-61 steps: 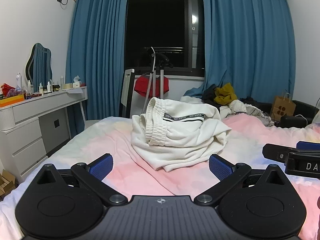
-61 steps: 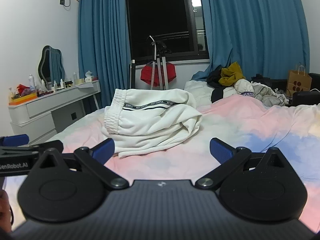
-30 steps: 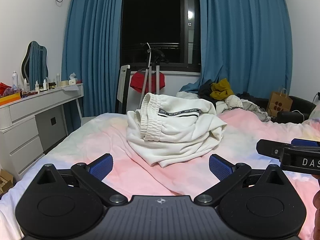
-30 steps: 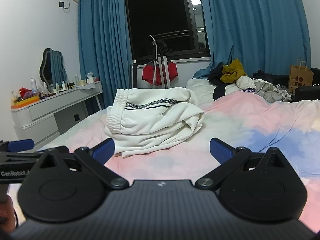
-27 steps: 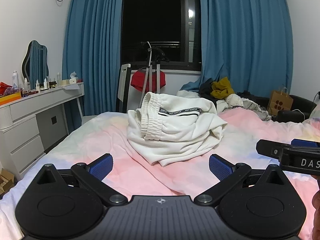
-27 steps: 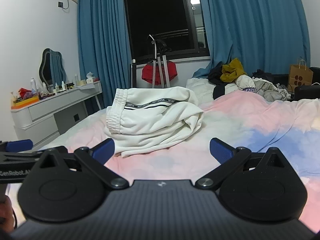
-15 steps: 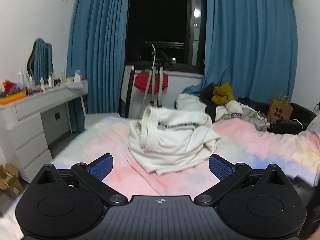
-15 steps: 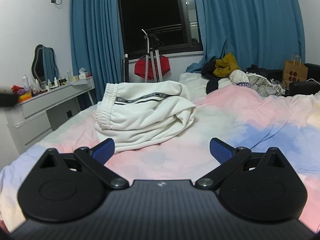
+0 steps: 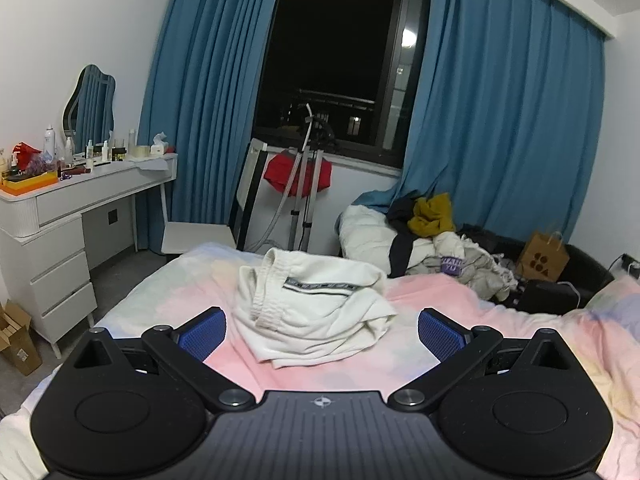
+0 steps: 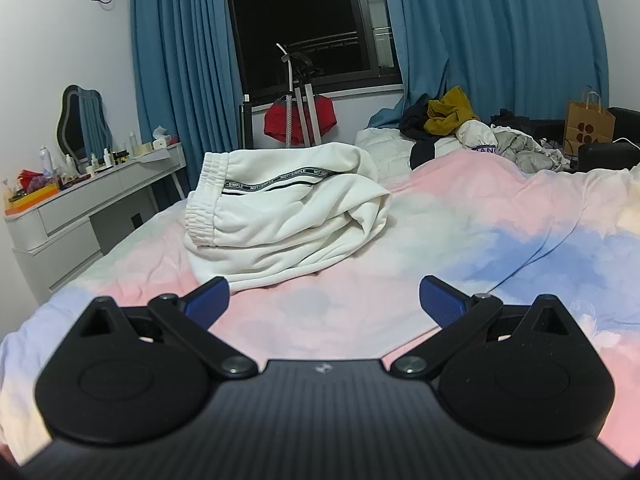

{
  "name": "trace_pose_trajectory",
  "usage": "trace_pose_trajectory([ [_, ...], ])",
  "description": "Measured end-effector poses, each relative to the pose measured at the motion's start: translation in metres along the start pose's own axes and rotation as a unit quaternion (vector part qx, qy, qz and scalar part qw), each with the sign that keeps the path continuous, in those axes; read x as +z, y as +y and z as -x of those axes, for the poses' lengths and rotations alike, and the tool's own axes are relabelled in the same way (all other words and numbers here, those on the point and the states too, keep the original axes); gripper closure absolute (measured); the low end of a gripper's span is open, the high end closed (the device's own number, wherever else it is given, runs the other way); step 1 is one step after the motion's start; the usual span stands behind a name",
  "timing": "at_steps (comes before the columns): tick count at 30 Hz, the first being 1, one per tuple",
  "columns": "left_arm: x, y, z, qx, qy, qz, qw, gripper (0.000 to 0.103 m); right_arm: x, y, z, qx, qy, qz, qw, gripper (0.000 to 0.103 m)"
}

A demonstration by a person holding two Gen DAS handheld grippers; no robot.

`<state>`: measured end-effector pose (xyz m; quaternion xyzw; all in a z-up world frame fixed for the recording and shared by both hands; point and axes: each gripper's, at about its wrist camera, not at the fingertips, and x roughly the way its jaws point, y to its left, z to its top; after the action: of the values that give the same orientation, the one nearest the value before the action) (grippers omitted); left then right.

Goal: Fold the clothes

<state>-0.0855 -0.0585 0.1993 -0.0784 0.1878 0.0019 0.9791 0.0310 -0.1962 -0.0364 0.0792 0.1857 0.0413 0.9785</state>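
Trousers (image 9: 316,312), white with a printed stripe and an elastic waistband, sit in a loosely doubled heap on the bed (image 9: 500,332), near its foot edge and toward the left side; the waistband (image 10: 204,204) faces the left edge, which probably makes it the easiest part to seize; the legs seem tucked underneath, though the bunched cloth hides how they lie. Left gripper (image 9: 320,330) hangs back from the heap, its jaws spread wide and holding nothing; right gripper (image 10: 324,298) is lower and closer, just short of the near hem, likewise wide and empty; both look set to take the cloth from two sides at once. A separate pile of clothes (image 9: 436,232) waits at the far right corner beyond the bed, likely next in line; folding has not yet begun.
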Motion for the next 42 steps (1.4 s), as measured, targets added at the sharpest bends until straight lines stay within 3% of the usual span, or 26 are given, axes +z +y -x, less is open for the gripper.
trace_pose_trajectory([
  [15,-0.011,-0.023,0.002,-0.032,0.018,0.01,0.9993,0.0,0.002,-0.005,0.0,-0.005,0.002,-0.008,1.0,0.0],
  [34,-0.004,-0.017,-0.014,-0.016,0.02,0.014,0.9996,0.0,0.002,-0.006,-0.002,-0.009,-0.003,0.004,1.0,0.0],
  [37,-0.009,-0.012,-0.018,-0.008,0.006,0.005,0.9999,0.0,0.002,-0.006,-0.002,-0.009,-0.004,0.007,1.0,0.0],
  [42,-0.033,0.006,-0.061,-0.04,0.012,-0.046,0.9981,0.0,0.004,-0.006,-0.002,-0.013,-0.01,0.017,1.0,0.0],
])
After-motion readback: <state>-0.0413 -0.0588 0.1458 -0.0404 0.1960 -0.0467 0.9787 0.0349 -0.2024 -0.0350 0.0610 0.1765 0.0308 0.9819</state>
